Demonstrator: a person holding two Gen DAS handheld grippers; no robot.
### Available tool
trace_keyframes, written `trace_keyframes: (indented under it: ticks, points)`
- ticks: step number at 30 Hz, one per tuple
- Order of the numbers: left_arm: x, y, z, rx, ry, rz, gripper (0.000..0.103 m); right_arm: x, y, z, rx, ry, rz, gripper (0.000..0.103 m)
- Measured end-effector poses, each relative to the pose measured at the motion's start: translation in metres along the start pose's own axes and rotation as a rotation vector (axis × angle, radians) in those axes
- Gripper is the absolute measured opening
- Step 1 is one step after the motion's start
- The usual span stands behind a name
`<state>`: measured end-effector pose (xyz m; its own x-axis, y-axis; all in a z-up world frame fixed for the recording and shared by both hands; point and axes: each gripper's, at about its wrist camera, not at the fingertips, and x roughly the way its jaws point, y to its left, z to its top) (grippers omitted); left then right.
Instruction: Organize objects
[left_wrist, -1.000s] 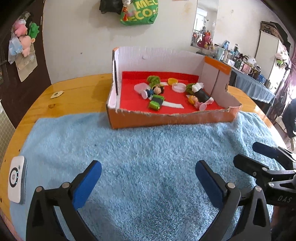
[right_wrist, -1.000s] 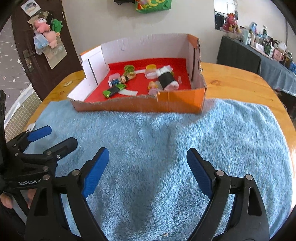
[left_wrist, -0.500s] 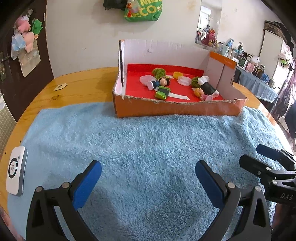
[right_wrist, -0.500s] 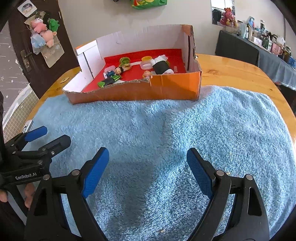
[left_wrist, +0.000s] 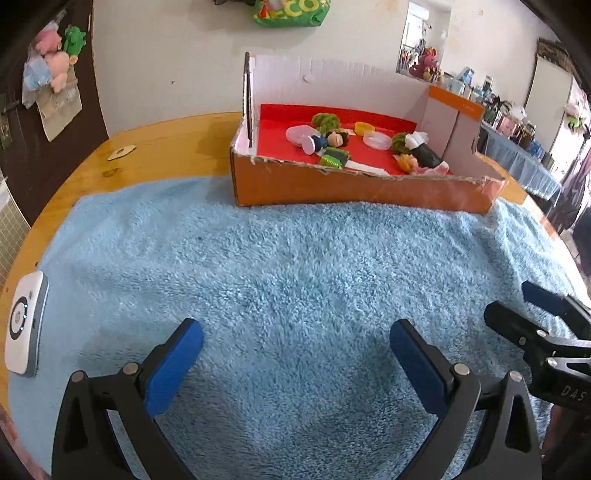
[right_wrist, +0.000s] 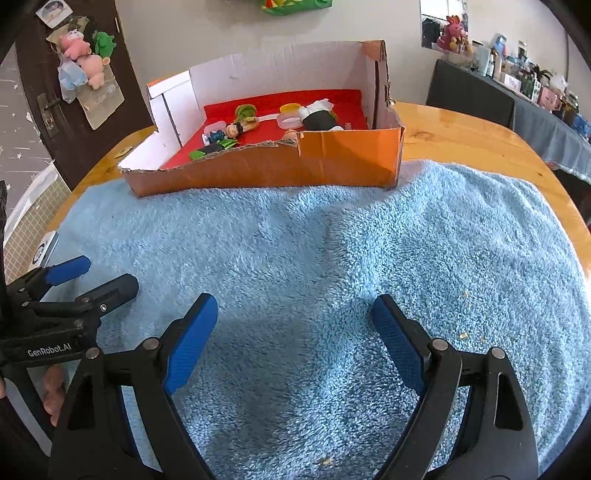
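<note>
An orange cardboard box (left_wrist: 332, 188) with a red floor stands at the far edge of the blue towel (left_wrist: 295, 277); it also shows in the right wrist view (right_wrist: 280, 166). Inside lie small toys: a black-haired figure (left_wrist: 334, 139), green pieces (left_wrist: 334, 160), a black-and-white roll (left_wrist: 424, 153), clear lids (left_wrist: 376, 140). My left gripper (left_wrist: 295, 354) is open and empty over the towel, well short of the box. My right gripper (right_wrist: 293, 332) is open and empty too, beside the left one (right_wrist: 70, 280).
A white device (left_wrist: 24, 336) lies at the towel's left edge. The round wooden table (left_wrist: 166, 147) extends beyond the towel. A wall is behind the box, a dark door with hanging toys (left_wrist: 51, 70) at left, cluttered shelves at right.
Both grippers have drawn back and lowered; the box sits farther away and is seen at a flatter angle. Both jaws stay open and empty.
</note>
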<state>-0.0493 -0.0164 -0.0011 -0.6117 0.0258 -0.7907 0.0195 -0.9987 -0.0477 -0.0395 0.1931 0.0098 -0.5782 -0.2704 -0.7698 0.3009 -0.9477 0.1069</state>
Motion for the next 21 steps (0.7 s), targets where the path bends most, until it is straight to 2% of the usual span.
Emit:
trace_keyframes:
  ticks: [3, 7, 13, 18, 21]
  points:
    - [0.0008, -0.0041, -0.0019, 0.019, -0.001, 0.027, 0.103, 0.0007, 0.0028, -0.0021, -0.011, -0.01, -0.009, 0.091]
    - [0.0009, -0.0027, -0.0021, 0.011, -0.005, 0.024, 0.103, 0.0012, 0.0058, -0.0035, -0.019, -0.019, -0.03, 0.092]
    - [0.0013, -0.0041, -0.0011, 0.015, 0.002, 0.03, 0.103, -0.0028, -0.0026, -0.0072, 0.032, -0.045, -0.031, 0.092]
    - [0.0018, -0.004, -0.0006, 0.012, 0.008, 0.03, 0.103, 0.0014, 0.0068, -0.0081, -0.013, -0.029, -0.078, 0.092]
    - [0.0022, -0.0038, -0.0006, 0.011, 0.009, 0.028, 0.103, 0.0009, 0.0052, -0.0084, -0.001, -0.033, -0.071, 0.092]
